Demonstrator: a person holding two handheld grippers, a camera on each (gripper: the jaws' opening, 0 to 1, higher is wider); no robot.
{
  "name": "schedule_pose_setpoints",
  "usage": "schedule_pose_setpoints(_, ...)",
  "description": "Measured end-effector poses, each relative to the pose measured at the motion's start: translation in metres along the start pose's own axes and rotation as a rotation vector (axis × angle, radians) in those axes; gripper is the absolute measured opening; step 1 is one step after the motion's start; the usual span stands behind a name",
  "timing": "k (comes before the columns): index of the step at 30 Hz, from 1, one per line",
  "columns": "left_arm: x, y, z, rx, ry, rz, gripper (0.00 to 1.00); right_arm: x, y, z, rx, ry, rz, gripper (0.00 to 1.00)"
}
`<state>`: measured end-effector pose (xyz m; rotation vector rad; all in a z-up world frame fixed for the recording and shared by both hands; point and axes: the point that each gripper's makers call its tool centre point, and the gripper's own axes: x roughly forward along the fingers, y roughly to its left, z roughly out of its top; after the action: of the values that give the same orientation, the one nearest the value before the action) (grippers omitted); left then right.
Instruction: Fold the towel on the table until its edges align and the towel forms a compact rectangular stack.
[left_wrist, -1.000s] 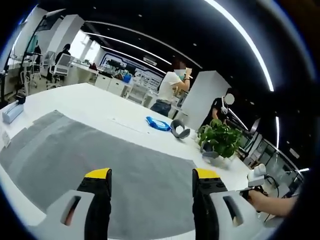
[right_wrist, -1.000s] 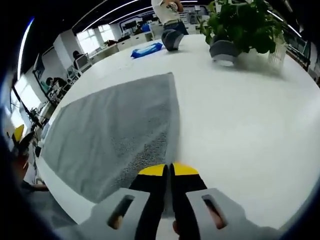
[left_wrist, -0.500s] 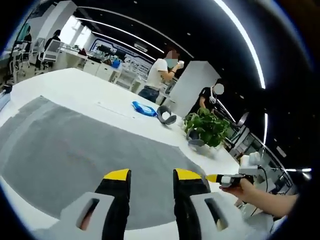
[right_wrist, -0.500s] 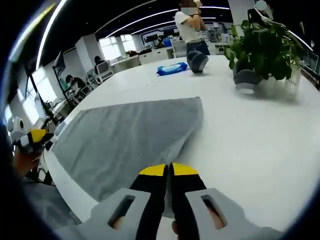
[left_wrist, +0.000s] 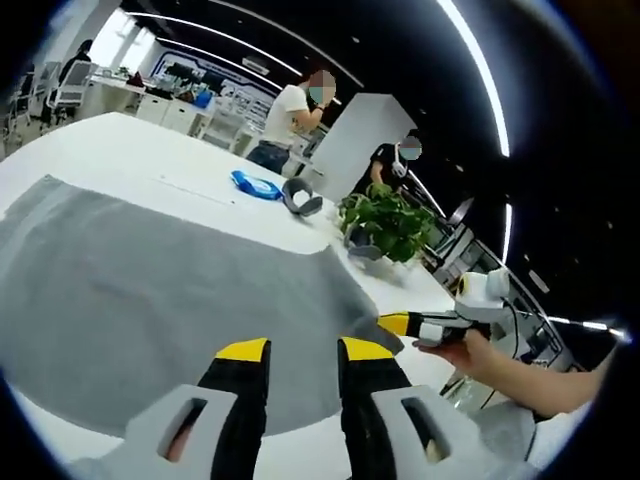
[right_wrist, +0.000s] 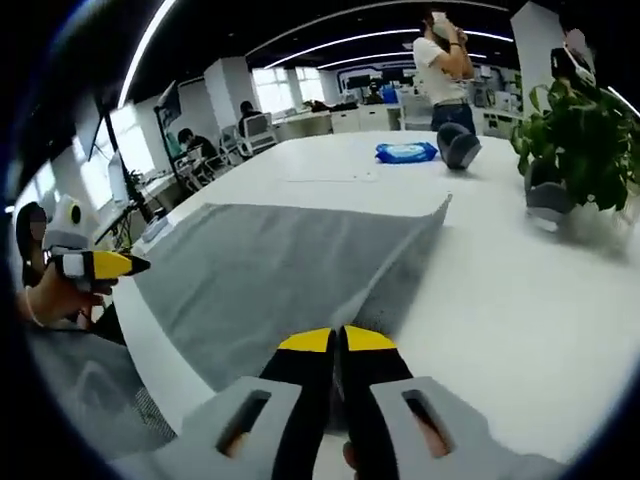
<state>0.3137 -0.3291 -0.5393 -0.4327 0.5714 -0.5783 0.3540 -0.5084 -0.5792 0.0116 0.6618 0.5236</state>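
The grey towel (right_wrist: 290, 275) lies spread in a single layer across the white worktop (right_wrist: 520, 300), not yet doubled over anywhere that I can see. Its near edge runs along the worktop's front, and the far corner on the plant side is peaked up a little off the surface.

The right tongs (right_wrist: 338, 340) have their yellow tips pressed together at the towel's near edge, and the cloth seems to rise toward them, so I'd say they are pinching that corner, though the actual bite is hidden under the tips. The left tongs (left_wrist: 298, 350) hang over the near hem at the other end with only a narrow gap between the tips. I can't tell whether any fabric is caught between them. In the left gripper view the right tongs (left_wrist: 400, 324) come in from the side, held in the person's hand (left_wrist: 470, 352).

By my reckoning this is the very start of the first fold: the near corners are being secured. The next move calls for both corners to be firmly held, then lifted together and carried across to the far edge so that the hems meet squarely. If the left side isn't gripped, the towel will drag skewed.

Beyond the towel stand a potted plant (right_wrist: 580, 130), a blue packet (right_wrist: 405, 152) and a dark grey rounded object (right_wrist: 458, 145), well clear of the fold's path. A person (right_wrist: 440, 60) stands at the far end.
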Motion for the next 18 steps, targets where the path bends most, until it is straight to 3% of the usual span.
schedule_pose_setpoints(4, 0.003, -0.005, -0.006, 0.018, 0.027, -0.018, 0.31, 0.005, 0.02, 0.002, -0.048, 0.006, 0.033, 0.0)
schedule_pose_setpoints(13, 0.004, -0.01, -0.006, -0.041, 0.032, -0.057, 0.33, 0.01, 0.049, 0.001, -0.207, 0.044, 0.062, 0.0)
schedule_pose_setpoints(18, 0.005, -0.014, -0.009, -0.073, 0.042, -0.079, 0.33, 0.013, 0.077, -0.001, -0.234, 0.049, 0.122, 0.0)
